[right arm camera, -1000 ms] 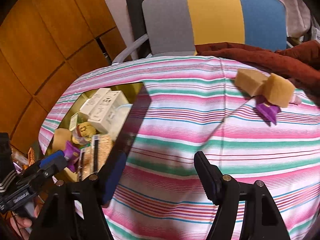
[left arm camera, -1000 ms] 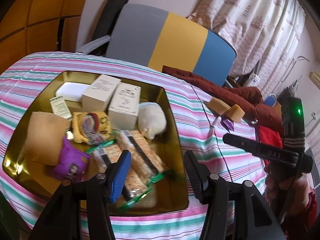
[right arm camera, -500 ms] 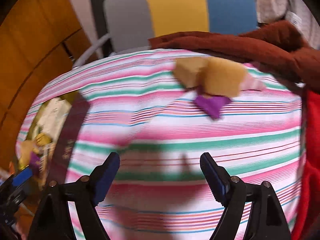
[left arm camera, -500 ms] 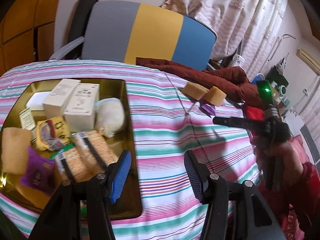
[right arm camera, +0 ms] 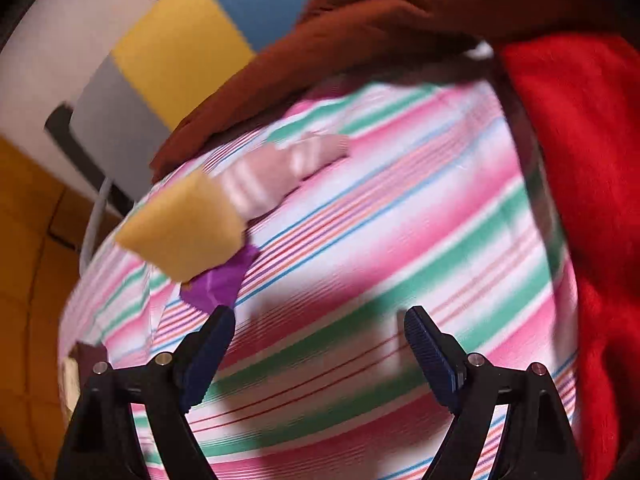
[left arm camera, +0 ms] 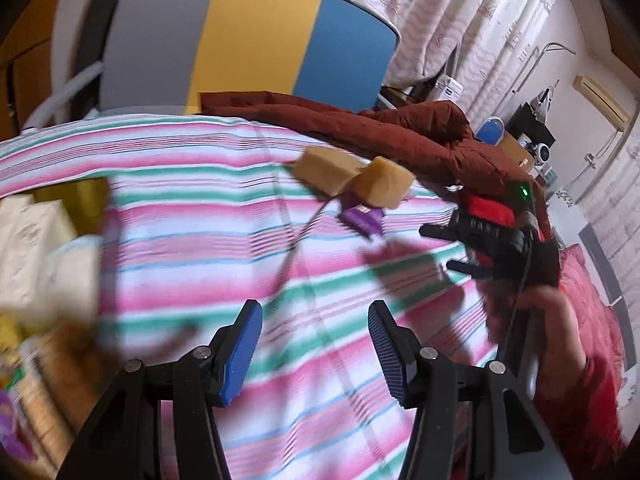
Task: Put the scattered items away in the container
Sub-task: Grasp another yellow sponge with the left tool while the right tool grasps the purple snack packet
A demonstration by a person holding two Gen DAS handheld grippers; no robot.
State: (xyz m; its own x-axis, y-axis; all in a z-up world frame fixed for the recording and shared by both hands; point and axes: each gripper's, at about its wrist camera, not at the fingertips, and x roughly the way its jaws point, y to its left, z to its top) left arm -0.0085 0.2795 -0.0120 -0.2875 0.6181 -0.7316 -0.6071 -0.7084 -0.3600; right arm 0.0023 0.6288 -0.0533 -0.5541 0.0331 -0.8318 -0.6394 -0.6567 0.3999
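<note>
Two yellow sponges (left arm camera: 326, 170) (left arm camera: 384, 188) lie on the striped cloth with a purple packet (left arm camera: 362, 218) just in front of them. In the right wrist view one sponge (right arm camera: 188, 224) sits over the purple packet (right arm camera: 218, 282), with a pink striped item (right arm camera: 272, 172) behind it. My right gripper (right arm camera: 320, 316) hovers close to them; its jaws are opening with nothing between them. From the left wrist view, that right gripper (left arm camera: 444, 250) is right of the packet. My left gripper (left arm camera: 314, 312) is open and empty over the cloth. The gold tray (left arm camera: 80, 200), blurred, holds white boxes (left arm camera: 28, 240).
A maroon quilt (left arm camera: 380, 132) and a red fleece (right arm camera: 580, 160) lie along the far and right sides of the cloth. A grey, yellow and blue chair (left arm camera: 248, 40) stands behind. A thin cord (left arm camera: 304, 236) runs across the cloth.
Both grippers swung right, away from the tray and toward the sponges. The right gripper rolled, came much closer to the sponge and packet, and its jaws widened. The left jaws kept their gap.
</note>
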